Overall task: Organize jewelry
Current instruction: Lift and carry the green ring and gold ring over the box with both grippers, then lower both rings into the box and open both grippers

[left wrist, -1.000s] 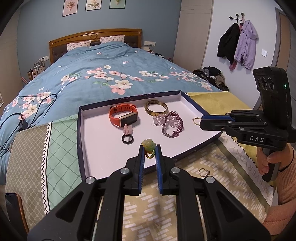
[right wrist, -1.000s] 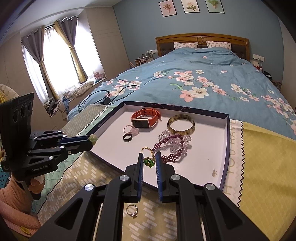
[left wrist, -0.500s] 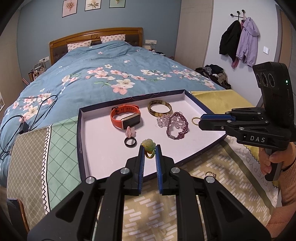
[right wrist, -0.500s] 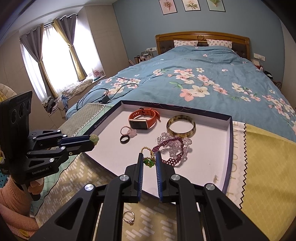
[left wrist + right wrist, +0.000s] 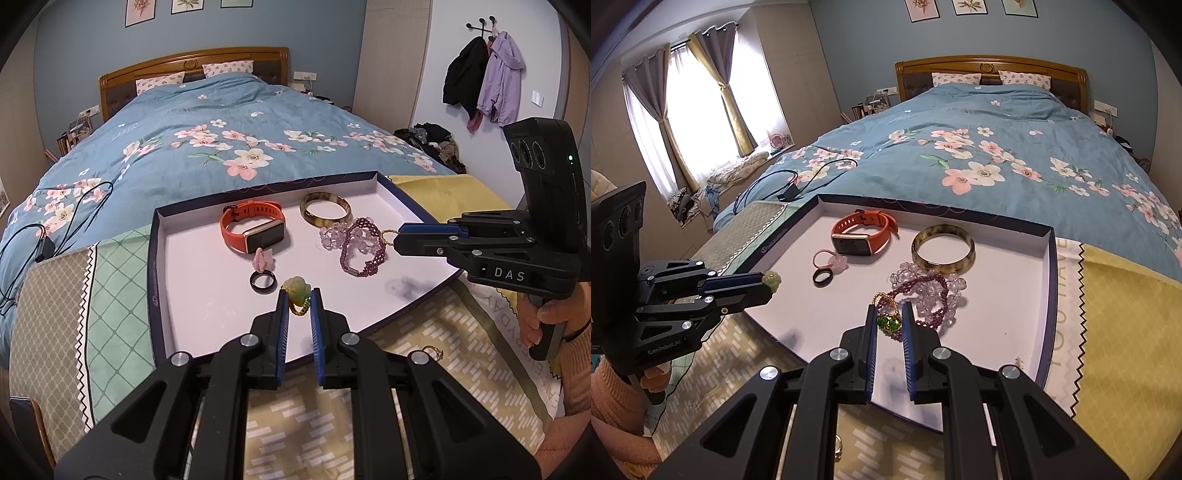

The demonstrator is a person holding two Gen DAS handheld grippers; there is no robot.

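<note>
My left gripper (image 5: 298, 293) is shut on a pale green flower ring (image 5: 295, 288) with a beaded band, held above the near part of the white-lined tray (image 5: 151, 258). My right gripper (image 5: 888, 313) is shut on a green-stone ring (image 5: 888, 322) with a gold beaded band, just over the purple beaded bracelet (image 5: 923, 291). In the tray lie an orange smartwatch (image 5: 251, 225), an amber bangle (image 5: 325, 212), a clear bead bracelet (image 5: 330, 236), a pink ring (image 5: 262, 256) and a black ring (image 5: 263, 281). Each gripper shows in the other's view, left gripper (image 5: 768, 282) and right gripper (image 5: 397, 238).
A silver ring (image 5: 432, 350) lies on the patterned cloth in front of the tray. The tray sits at the foot of a bed with a blue flowered quilt (image 5: 960, 147). Black cables (image 5: 55, 221) trail on the quilt at the left. A person's hands hold both gripper handles.
My right gripper has edged forward over the tray's near rim toward the bead bracelets, ring still held. The left gripper has barely moved and keeps its flower ring.
</note>
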